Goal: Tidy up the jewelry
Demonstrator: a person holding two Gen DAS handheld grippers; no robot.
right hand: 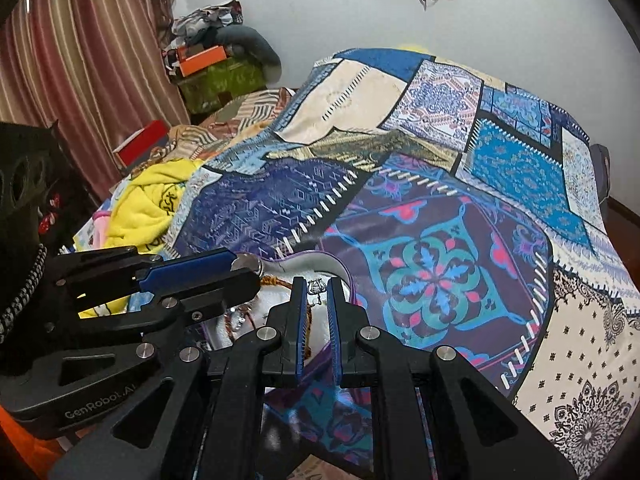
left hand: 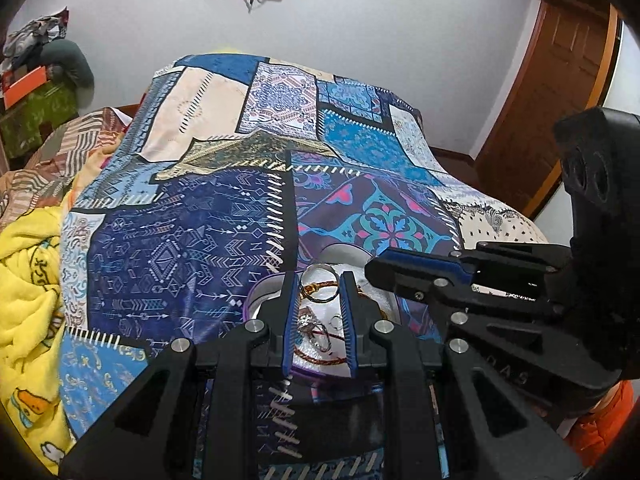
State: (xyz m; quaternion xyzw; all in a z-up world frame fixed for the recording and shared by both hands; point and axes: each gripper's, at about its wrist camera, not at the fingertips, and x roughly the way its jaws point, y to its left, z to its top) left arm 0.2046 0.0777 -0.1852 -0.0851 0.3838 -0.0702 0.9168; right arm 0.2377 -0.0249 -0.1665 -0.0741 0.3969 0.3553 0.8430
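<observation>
A purple-rimmed jewelry case (left hand: 260, 292) with a white lining lies open on the patchwork bedspread. My left gripper (left hand: 319, 285) is shut on a silver bangle (left hand: 320, 270), held just above the case. Inside lie a braided orange cord (left hand: 320, 360) and small silver pieces (left hand: 308, 322). My right gripper (right hand: 318, 289) is shut on a small silver earring (right hand: 316, 286) over the case's right side (right hand: 336, 270). In the right wrist view the left gripper's fingers (right hand: 192, 270) reach in from the left with the bangle (right hand: 246, 262) at the tip.
The patchwork bedspread (left hand: 192, 240) covers the bed around the case. A yellow blanket (left hand: 28, 292) lies bunched at the left. Boxes and clothes (right hand: 208, 60) are stacked by the far wall, with a curtain (right hand: 80, 60) at the left and a wooden door (left hand: 560, 92) at the right.
</observation>
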